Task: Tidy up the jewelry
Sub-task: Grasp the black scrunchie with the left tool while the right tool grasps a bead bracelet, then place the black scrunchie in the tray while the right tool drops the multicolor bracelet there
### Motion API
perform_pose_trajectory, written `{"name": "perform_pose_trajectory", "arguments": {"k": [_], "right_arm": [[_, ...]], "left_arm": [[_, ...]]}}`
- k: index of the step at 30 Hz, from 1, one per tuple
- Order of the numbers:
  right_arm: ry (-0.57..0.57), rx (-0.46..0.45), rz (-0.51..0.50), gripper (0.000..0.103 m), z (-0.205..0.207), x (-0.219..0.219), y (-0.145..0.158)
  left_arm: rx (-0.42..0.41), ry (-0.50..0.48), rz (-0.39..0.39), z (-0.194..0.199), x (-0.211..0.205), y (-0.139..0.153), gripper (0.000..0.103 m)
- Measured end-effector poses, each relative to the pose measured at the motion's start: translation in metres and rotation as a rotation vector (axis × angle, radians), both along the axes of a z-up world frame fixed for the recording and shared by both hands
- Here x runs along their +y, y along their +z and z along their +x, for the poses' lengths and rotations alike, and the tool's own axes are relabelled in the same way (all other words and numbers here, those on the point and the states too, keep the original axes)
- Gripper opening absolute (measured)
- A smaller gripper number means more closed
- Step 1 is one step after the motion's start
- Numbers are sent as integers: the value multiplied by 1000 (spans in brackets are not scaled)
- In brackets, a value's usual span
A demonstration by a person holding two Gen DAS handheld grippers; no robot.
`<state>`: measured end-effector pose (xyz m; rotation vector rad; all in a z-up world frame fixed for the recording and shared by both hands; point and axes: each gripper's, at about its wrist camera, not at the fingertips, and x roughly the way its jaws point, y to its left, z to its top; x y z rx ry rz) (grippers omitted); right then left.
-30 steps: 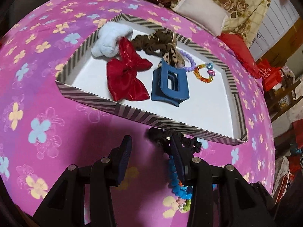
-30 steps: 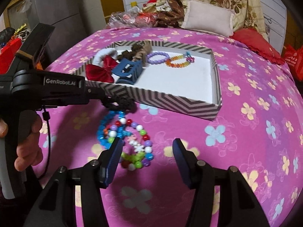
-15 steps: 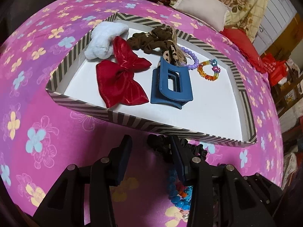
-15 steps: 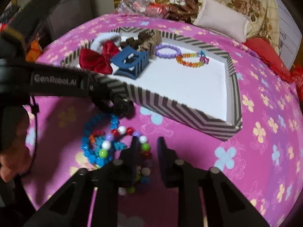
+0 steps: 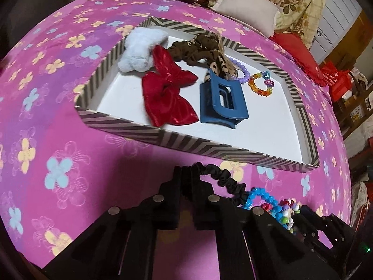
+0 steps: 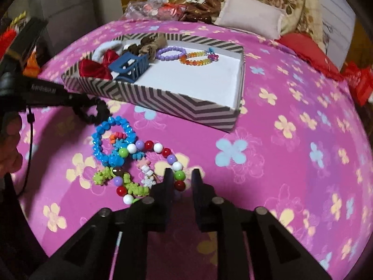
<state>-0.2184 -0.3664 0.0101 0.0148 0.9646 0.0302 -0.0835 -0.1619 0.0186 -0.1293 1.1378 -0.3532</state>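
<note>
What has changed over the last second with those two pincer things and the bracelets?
The left hand-held gripper closed from open onto the black scrunchie. The right hand-held gripper narrowed from wide open around the round-bead bracelet, though a small gap remains. The blue bead bracelet stayed on the bedspread, and everything in the striped box kept its place.

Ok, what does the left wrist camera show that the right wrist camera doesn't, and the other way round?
Only the left wrist view shows the left gripper head on, shut on the black scrunchie. Only the right wrist view shows the right gripper closed on the round-bead bracelet, the whole blue bracelet, and the hand holding the left gripper. Both show the striped box with the red bow, blue hair claw and purple bracelet inside.
</note>
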Motion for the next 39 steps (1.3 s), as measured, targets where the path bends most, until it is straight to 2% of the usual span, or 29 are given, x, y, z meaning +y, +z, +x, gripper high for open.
{"name": "perform_pose_trajectory", "arguments": {"k": [3, 5, 9, 15, 27, 39], "right_arm": [[-2, -16, 7, 21, -1, 1, -1], [0, -35, 33, 9, -1, 0, -2], [-9, -60, 54, 9, -6, -3, 5], [-41, -141, 43, 9, -21, -15, 40], [11, -212, 49, 9, -23, -8, 84], [41, -242, 20, 9, -6, -2, 104]], "left_arm": [[-4, -2, 3, -3, 1, 2, 8], [-11, -6, 6, -5, 2, 4, 8], [-25, -8, 0, -11, 8, 11, 8], [-25, 2, -15, -13, 14, 17, 8], [-73, -43, -35, -22, 10, 49, 8], [-117, -45, -34, -16, 6, 74, 8]]}}
